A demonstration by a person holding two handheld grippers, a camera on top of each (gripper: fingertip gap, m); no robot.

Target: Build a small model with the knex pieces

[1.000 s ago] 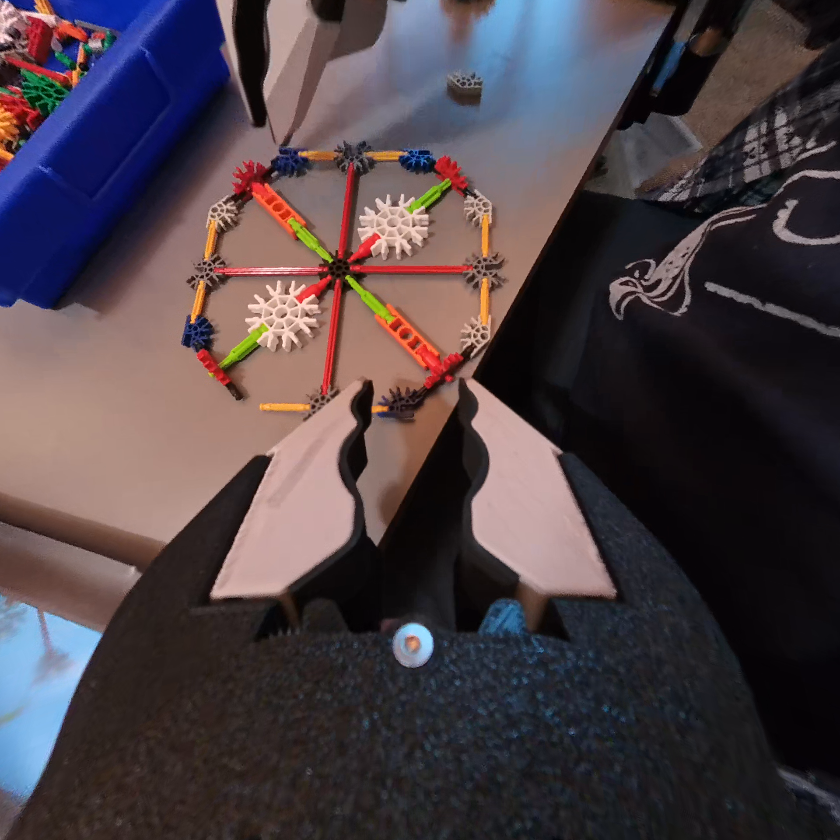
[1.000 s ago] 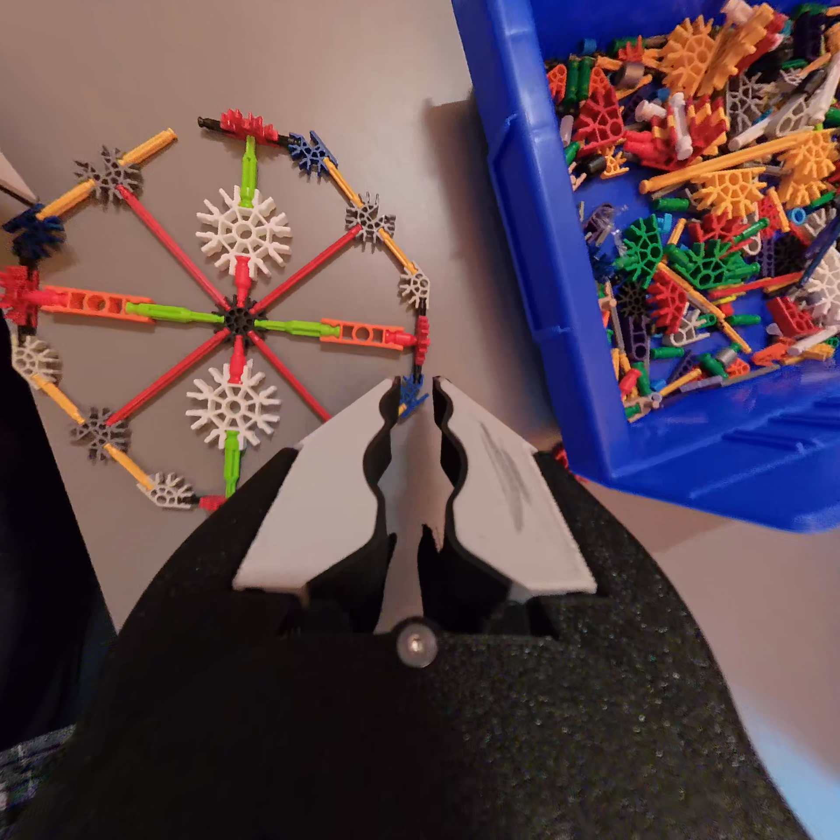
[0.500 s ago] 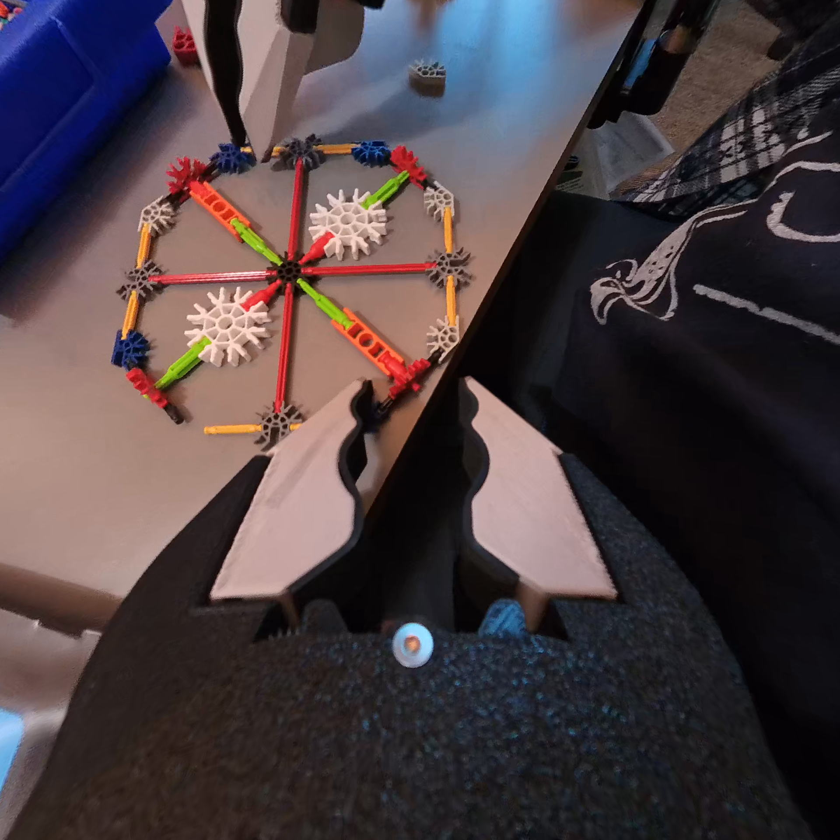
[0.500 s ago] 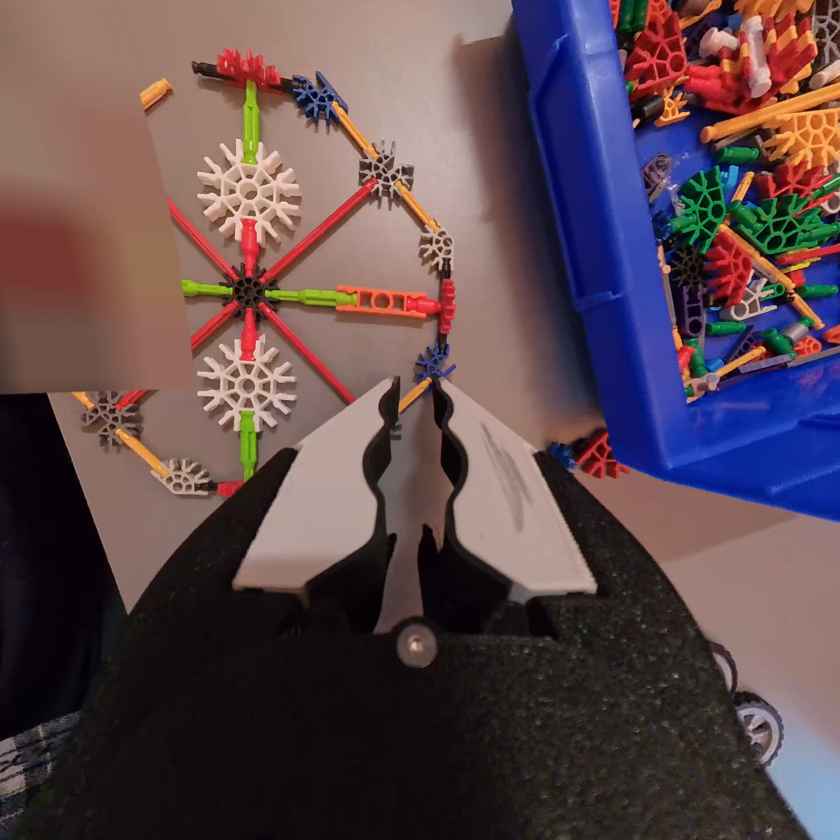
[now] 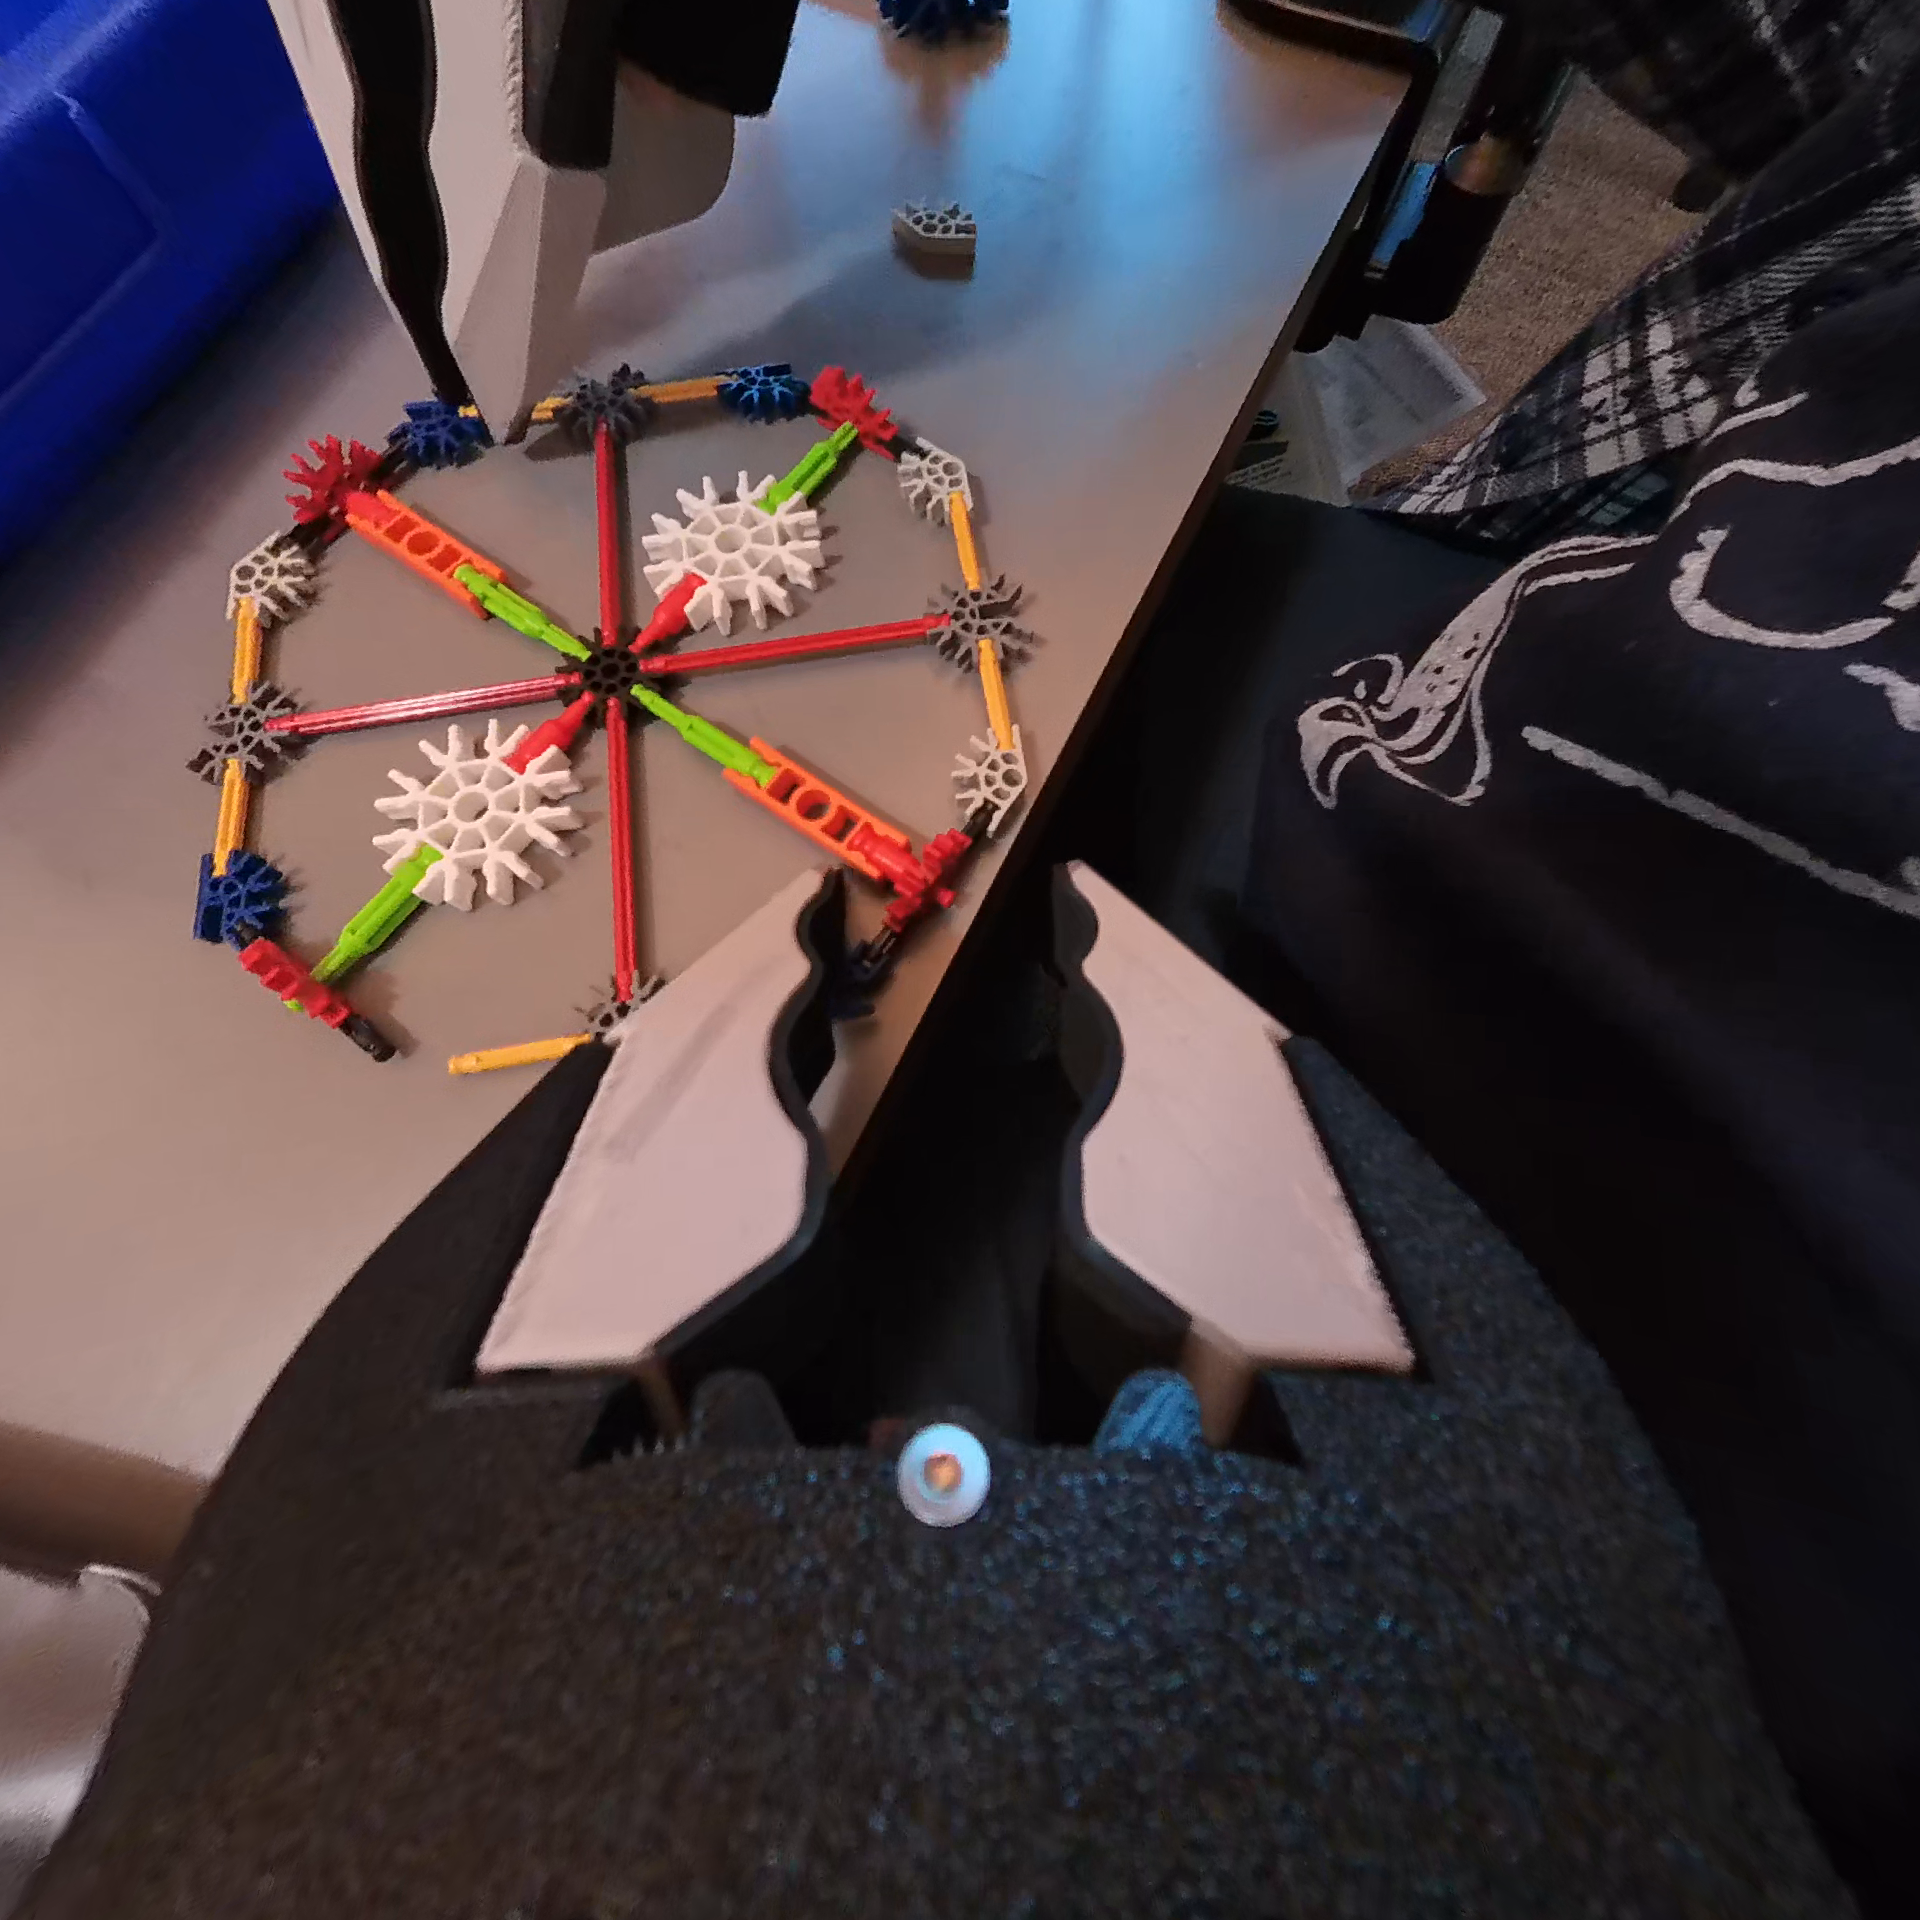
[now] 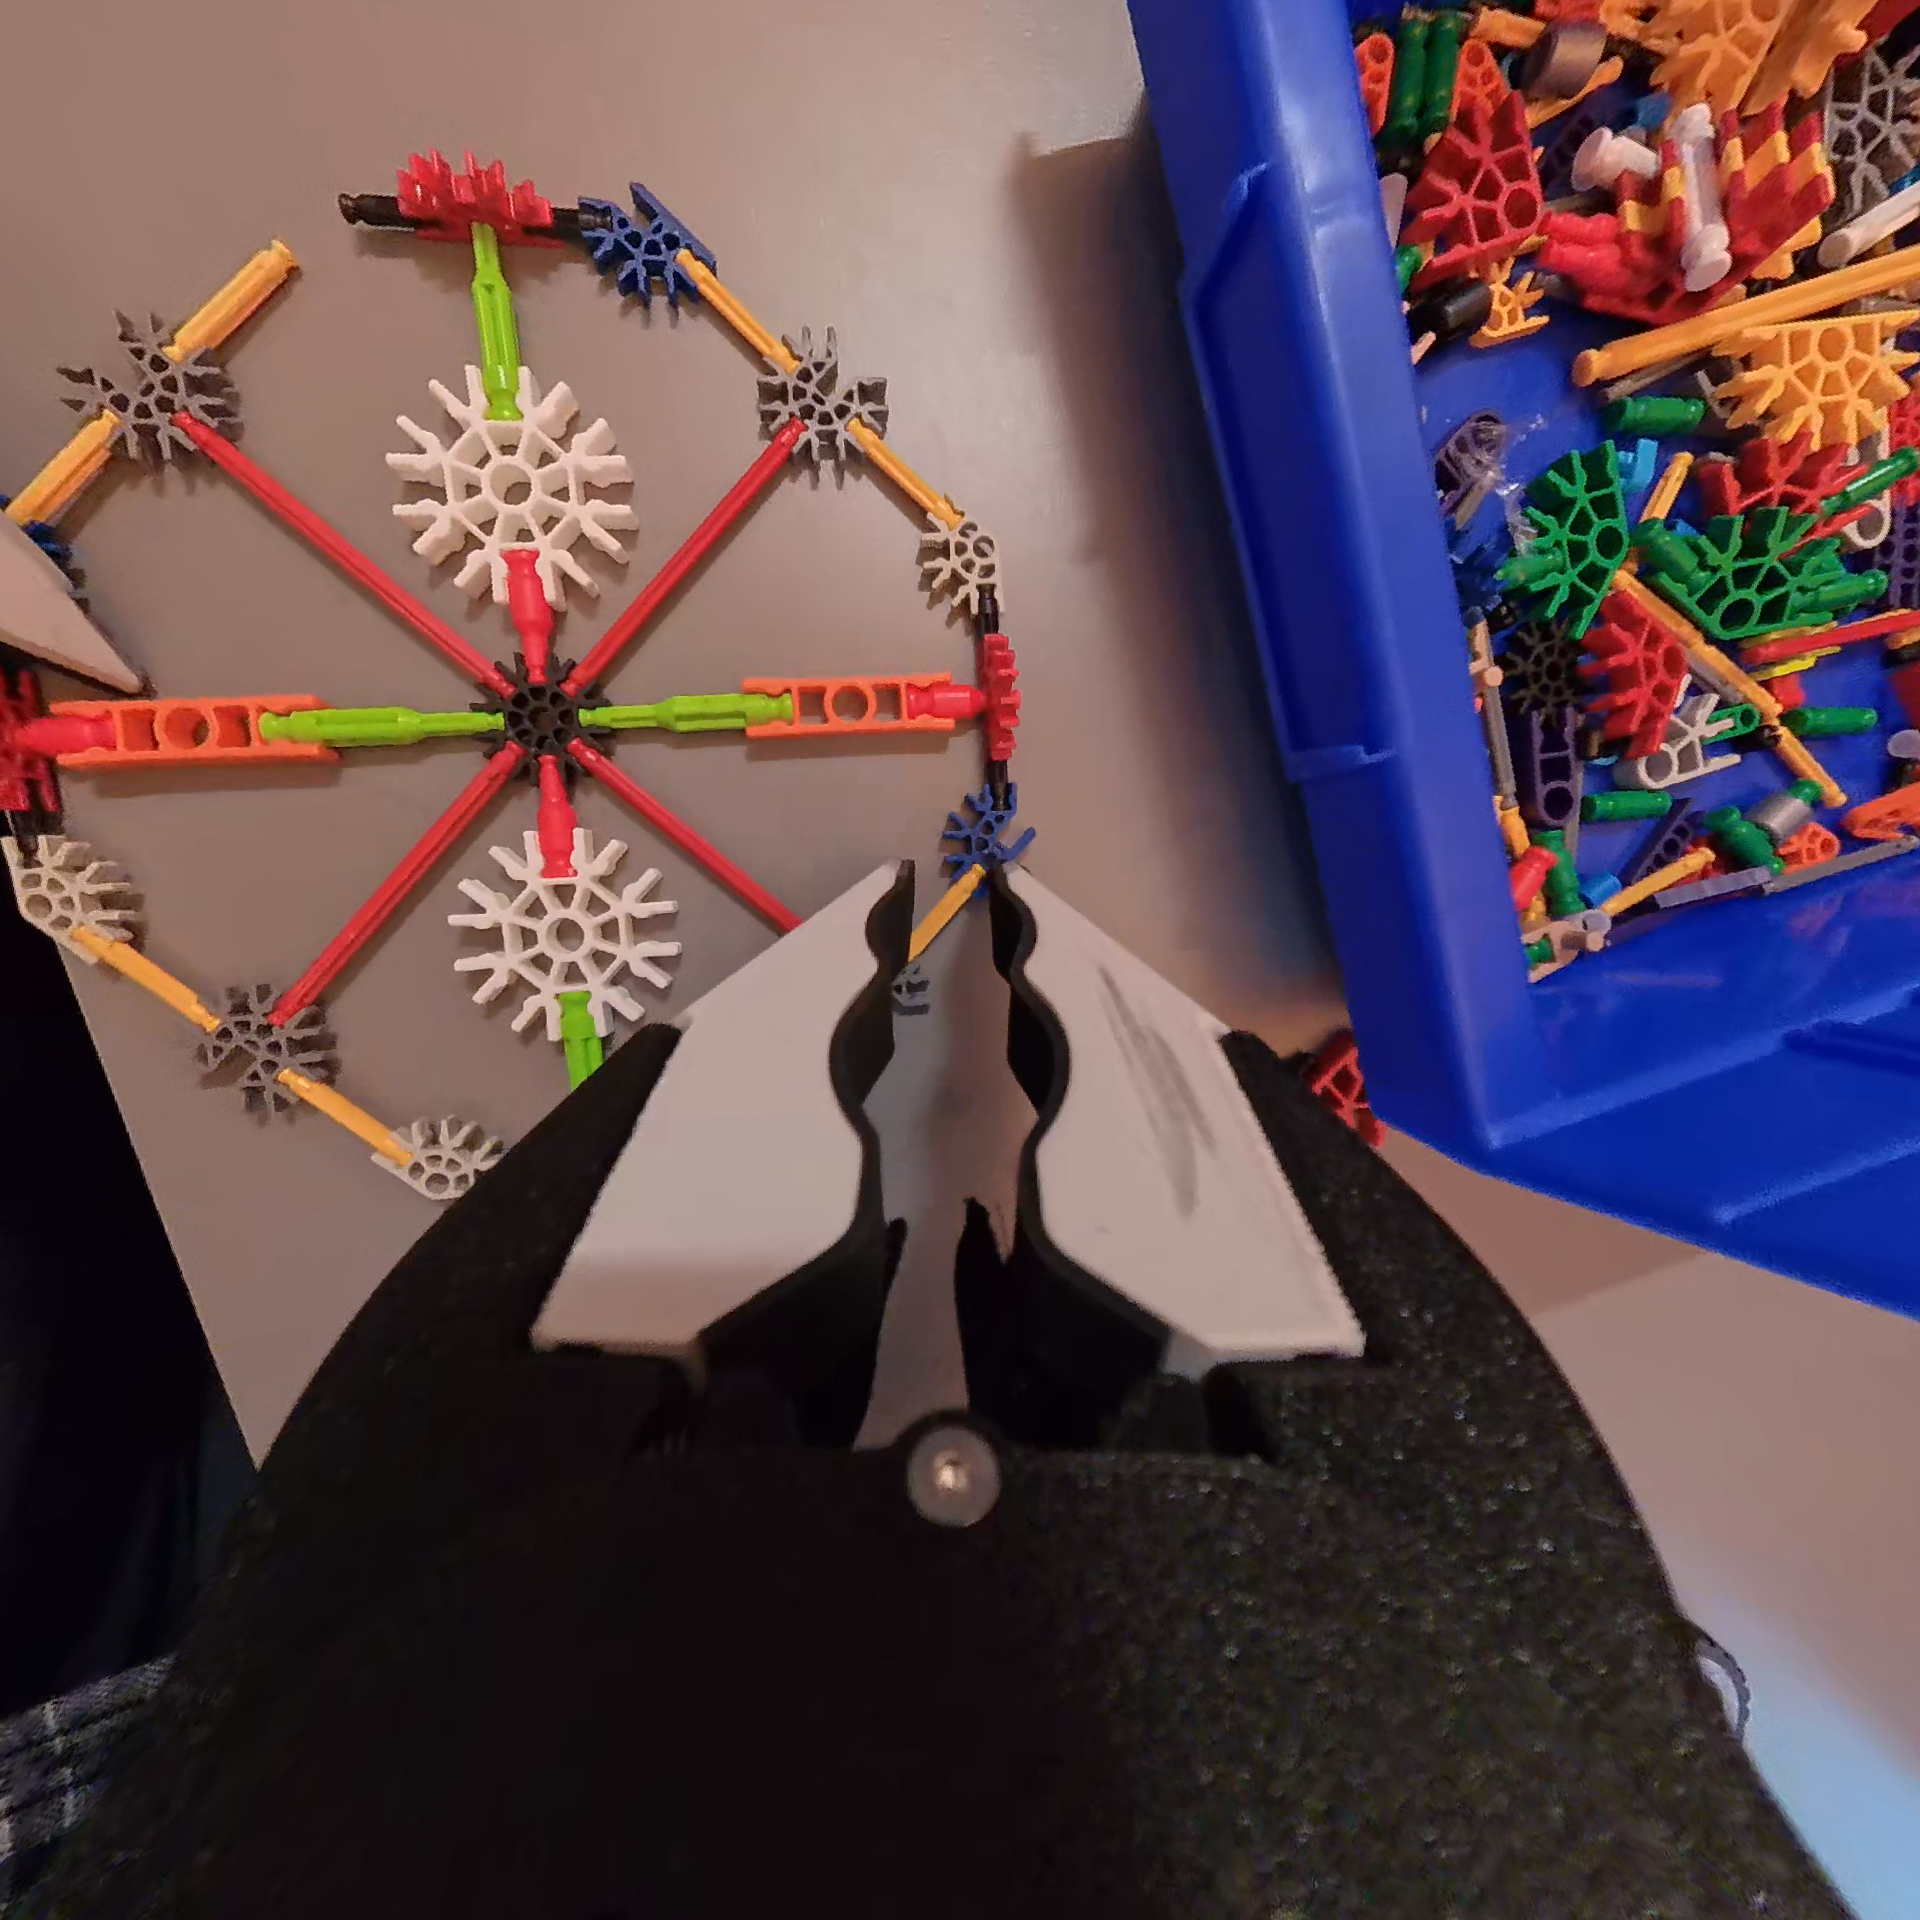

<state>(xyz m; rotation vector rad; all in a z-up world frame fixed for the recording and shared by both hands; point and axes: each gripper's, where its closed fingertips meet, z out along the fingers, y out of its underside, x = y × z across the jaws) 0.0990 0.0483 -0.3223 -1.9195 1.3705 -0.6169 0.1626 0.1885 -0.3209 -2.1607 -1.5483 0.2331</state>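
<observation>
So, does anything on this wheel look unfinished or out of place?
Yes, the rim of the wheel is open at one place: a yellow rod ends free, short of the black rod by the red connector. A grey connector lies loose farther off.

— How many white snowflake connectors (image 6: 511,480)?
— Two, at twelve and six o'clock from the one black hub (image 6: 542,717).
— Long red spokes (image 6: 348,556)?
— Four. Orange links (image 6: 847,707), two; green rods (image 6: 681,714), four.
— Bins?
— One blue bin (image 6: 1309,520). One loose grey connector (image 5: 935,234) on the worktop (image 5: 156,1195).
</observation>
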